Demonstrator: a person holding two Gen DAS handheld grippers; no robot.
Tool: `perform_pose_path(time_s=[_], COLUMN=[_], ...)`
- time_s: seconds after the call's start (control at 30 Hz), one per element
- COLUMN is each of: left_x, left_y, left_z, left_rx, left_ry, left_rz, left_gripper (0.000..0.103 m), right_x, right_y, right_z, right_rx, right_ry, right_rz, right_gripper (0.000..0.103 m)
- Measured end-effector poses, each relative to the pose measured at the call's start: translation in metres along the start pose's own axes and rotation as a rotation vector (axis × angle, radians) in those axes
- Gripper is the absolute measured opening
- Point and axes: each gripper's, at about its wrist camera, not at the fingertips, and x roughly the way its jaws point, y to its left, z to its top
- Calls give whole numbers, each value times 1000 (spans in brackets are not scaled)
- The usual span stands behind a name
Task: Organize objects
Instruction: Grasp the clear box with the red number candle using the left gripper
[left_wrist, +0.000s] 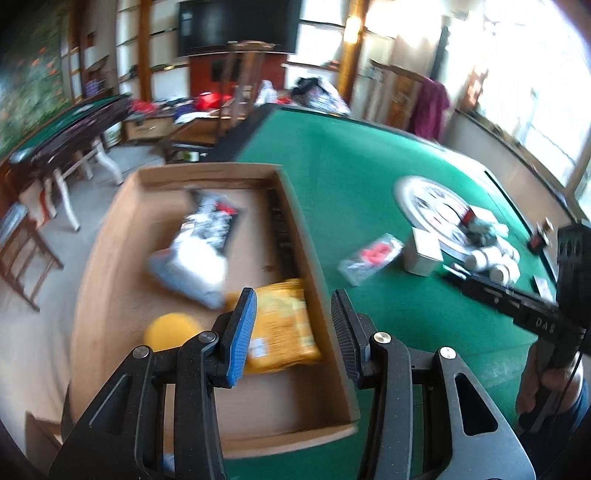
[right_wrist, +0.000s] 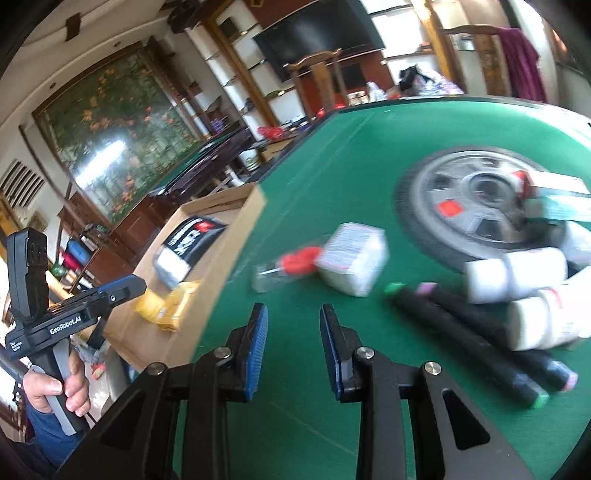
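Observation:
A cardboard box (left_wrist: 306, 236) stands at the left edge of the green table (left_wrist: 369, 177). In it lie a yellow packet (left_wrist: 284, 325), a yellow round thing (left_wrist: 170, 330), a white-grey bag (left_wrist: 192, 269) and a black packet (left_wrist: 218, 218). My left gripper (left_wrist: 293, 325) is open and empty above the box's near right wall. My right gripper (right_wrist: 293, 332) is open and empty above the table. Ahead of it lie a clear packet with red pieces (right_wrist: 288, 267), a white box (right_wrist: 354, 262), two black markers (right_wrist: 469, 332) and white bottles (right_wrist: 517, 277).
A round grey centre plate (right_wrist: 443, 210) sits in the tabletop with small boxes (right_wrist: 554, 195) on it. The box also shows in the right wrist view (right_wrist: 221, 206). Another green table (left_wrist: 66, 122) and wooden chairs (left_wrist: 22, 254) stand on the floor at left.

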Motion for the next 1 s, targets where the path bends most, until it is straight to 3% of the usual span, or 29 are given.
perform_pose_path(time_s=[0.3,0.47,0.57,0.67,0.93,1.0], left_x=[79,109,123,134,154,156], left_y=[-80,-91,-99,-102,-99,-92], left_z=[29,40,45,50,62,62], left_rx=[361,458,512,542,513,431], left_ry=[179,288,316,319,365,375], left_rz=[-48,-88,-29,36,-27,-66], left_gripper=[42,42,42,42,47,46], right_x=[-24,-24,-22,-22,-19,-19], right_y=[-30,-33,-33,-34,-35,-37], right_z=[5,6,5,4,3,2], right_rx=[107,135,144,144,152,156], right_ry=[-70,-62,-51,-50,-43,-43], right_rz=[23,55,69,65,59,54], right_gripper=[29,29,29,29,29,29])
